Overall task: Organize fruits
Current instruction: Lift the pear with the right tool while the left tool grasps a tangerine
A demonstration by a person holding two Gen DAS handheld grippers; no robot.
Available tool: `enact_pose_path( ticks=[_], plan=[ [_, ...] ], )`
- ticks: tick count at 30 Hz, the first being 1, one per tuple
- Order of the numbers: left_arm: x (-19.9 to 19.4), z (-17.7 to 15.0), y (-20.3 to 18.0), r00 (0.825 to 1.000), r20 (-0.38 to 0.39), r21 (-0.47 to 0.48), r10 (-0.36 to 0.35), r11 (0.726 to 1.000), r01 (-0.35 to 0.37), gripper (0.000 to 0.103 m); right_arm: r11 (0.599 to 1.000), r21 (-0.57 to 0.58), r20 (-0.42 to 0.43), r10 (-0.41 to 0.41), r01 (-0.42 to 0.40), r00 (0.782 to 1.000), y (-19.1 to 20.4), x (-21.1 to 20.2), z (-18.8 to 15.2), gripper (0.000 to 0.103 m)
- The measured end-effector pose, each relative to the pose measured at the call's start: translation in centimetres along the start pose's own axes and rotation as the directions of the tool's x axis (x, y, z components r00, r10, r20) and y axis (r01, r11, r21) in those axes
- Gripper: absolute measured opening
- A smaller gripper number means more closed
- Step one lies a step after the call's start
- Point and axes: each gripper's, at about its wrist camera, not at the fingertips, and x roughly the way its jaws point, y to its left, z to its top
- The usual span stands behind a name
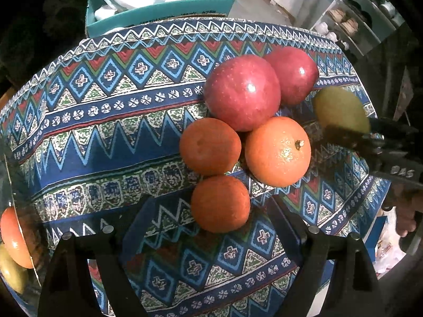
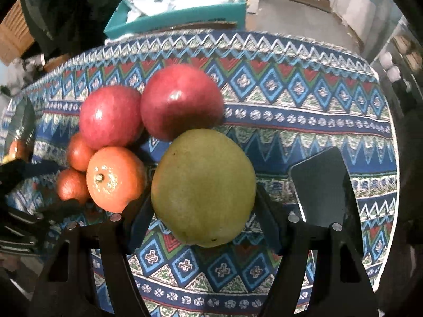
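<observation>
One green pear (image 2: 203,187) sits between the two fingers of the right gripper (image 2: 203,211), and both pads seem to press on its sides, so I judge that it is pinched; whether it rests on the patterned cloth (image 2: 290,105) or is raised a little, I cannot tell. Just ahead of this gripper and to its left lie two red apples (image 2: 148,111), touching each other, and nearer on the left three oranges (image 2: 116,178) pressed close together. A dark phone (image 2: 321,185) lies just to the right of the right finger. The left gripper (image 1: 211,240) hangs above the cloth with its jaws spread wide and nothing held; one orange (image 1: 220,203) is just ahead between its fingers, not touched. At this gripper's far left, the wall of a glass bowl (image 1: 15,185) shows with some fruit inside. The step in hand seems to be taking the pear. I think the next move needs a firm grip, because the pear is round and smooth, and a clear lift past the apples toward the place for fruit.
</observation>
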Motion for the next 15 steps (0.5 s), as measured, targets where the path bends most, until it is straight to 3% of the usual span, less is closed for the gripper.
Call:
enact_pose_path(
  ticks=[3, 11, 15],
  plan=[
    [0.6, 0.0, -0.6, 1.0, -0.004, 0.011, 0.01, 1.0, -0.01, 0.085, 1.0, 0.011, 0.023, -0.004, 0.003, 1.0, -0.1, -0.8, 0.1, 0.072],
    [1.3, 0.0, -1.3, 1.0, -0.001, 0.045, 0.018, 0.999, -0.018, 0.048, 1.0, 0.013, 0.048, 0.008, -0.009, 0.999, 0.1, -1.9, 0.0, 0.072],
    [1.5, 0.1, -1.8, 1.0, 0.008, 0.046, 0.005, 0.999, -0.006, 0.045, 1.0, 0.006, 0.049, 0.008, -0.009, 0.999, 0.5, -1.6, 0.0, 0.072]
  ],
)
